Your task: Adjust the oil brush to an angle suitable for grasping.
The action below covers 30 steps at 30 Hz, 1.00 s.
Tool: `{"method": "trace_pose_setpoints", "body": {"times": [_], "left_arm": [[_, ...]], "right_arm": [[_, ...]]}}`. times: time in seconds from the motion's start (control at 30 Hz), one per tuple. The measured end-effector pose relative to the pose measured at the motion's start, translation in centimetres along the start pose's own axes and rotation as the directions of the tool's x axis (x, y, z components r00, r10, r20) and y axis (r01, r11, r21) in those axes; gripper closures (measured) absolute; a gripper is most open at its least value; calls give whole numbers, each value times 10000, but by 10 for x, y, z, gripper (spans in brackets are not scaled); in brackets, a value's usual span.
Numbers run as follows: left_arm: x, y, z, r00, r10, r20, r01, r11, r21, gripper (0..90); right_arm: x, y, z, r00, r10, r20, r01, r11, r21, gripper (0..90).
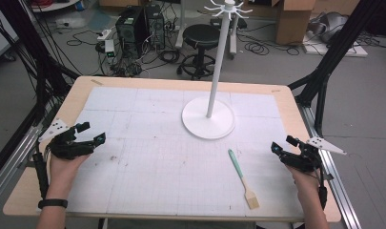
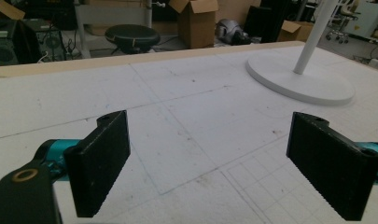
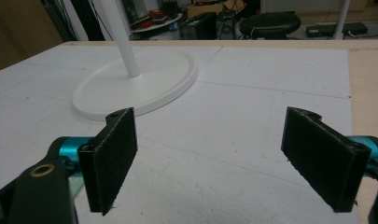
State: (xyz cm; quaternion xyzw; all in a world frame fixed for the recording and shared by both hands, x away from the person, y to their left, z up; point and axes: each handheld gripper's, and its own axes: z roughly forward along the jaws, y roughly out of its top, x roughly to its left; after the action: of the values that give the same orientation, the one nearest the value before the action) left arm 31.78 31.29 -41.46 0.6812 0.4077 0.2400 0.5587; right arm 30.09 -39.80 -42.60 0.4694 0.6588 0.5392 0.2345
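A white stand (image 1: 208,117) with a round base and a tall pole stands on the far middle of the bench (image 1: 86,90), which is covered by a white gridded sheet. Near the stand's base, on the person's side and a little to the right, lies a brush (image 1: 241,177) with a green handle and pale bristles; its handle end points toward the base and its bristles toward the near edge of the bench. Nothing lies between the brush and the stand.

The right tongs (image 1: 282,150) are held to the right of the brush, near it but apart, low over the sheet. Their jaws stand wide apart with nothing between them; in the right gripper view the stand's base (image 3: 135,88) lies ahead on the left.

The left tongs (image 1: 93,134) are held well to the left of the stand, far from the brush, jaws also wide apart and holding nothing. In the left gripper view the base (image 2: 301,81) sits ahead on the right.

Beyond the bench, behind the stand, are a black stool (image 1: 201,36), computer cases and cardboard boxes on the floor.
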Motion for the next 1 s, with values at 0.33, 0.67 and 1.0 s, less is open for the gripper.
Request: {"method": "trace_pose_setpoints", "body": {"times": [0.33,0.67,1.0], "left_arm": [[1,1,1,10000,-2,90,5,9996,-268,139],[-1,4,0,9995,-34,302,51,9984,-568,135],[-5,5,1,9995,163,264,-150,9988,-469,135]], "right_arm": [[0,0,0,10000,70,-19,-70,10000,-27,175],[1,0,-1,9999,160,7,-160,9999,-4,174],[1,1,-5,10000,80,47,-79,10000,-57,169]]}}
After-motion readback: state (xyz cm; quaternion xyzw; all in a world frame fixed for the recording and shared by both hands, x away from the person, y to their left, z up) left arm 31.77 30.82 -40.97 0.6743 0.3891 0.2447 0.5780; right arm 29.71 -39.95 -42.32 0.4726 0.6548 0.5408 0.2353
